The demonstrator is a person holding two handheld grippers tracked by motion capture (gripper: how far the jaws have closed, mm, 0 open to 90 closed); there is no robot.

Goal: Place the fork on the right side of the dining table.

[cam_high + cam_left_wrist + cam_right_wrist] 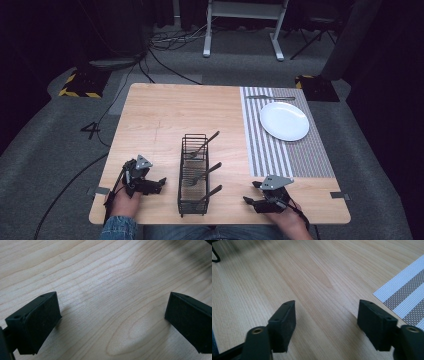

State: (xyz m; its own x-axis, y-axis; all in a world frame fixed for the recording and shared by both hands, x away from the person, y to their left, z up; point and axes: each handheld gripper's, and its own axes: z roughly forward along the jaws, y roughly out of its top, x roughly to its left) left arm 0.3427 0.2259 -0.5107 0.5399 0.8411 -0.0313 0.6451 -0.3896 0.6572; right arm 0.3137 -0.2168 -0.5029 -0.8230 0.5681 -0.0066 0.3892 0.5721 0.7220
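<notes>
Both grippers at rest on the near edge of the pale wooden table (pixel 160 115), nothing picked up yet: an opening stance, judged as the moment before a first reach. Left gripper (pixel 152 186) with jaws spread wide over bare wood grain in its own view (pixel 112 315), empty; right gripper (pixel 255 202) likewise parted and empty (pixel 327 322), aimed across the boards toward the corner of the striped mat (pixel 404 300). Between the two, a black wire rack (pixel 194 175) standing upright near the front edge, with three dark-handled metal forks (pixel 204 173) leaning out of it toward the right, handles up and free. Well apart, at the far right, a round white plate (pixel 284 121) lying on the grey-and-white striped woven placemat (pixel 300 155), with a slim piece of cutlery (pixel 270 97) beyond the plate at the mat's far edge, too small to identify. Likely work: laying the place setting from the rack. Next move calling for one open gripper brought to a fork handle, closed across the narrow shaft and lifted clear of the wires without dragging the light rack; the other perhaps steadying it. Around the table, grey carpet (pixel 60 150), trailing black cables, yellow-and-black hazard-striped pads (pixel 80 85), white desk legs (pixel 240 30) at the back, dark surroundings.
</notes>
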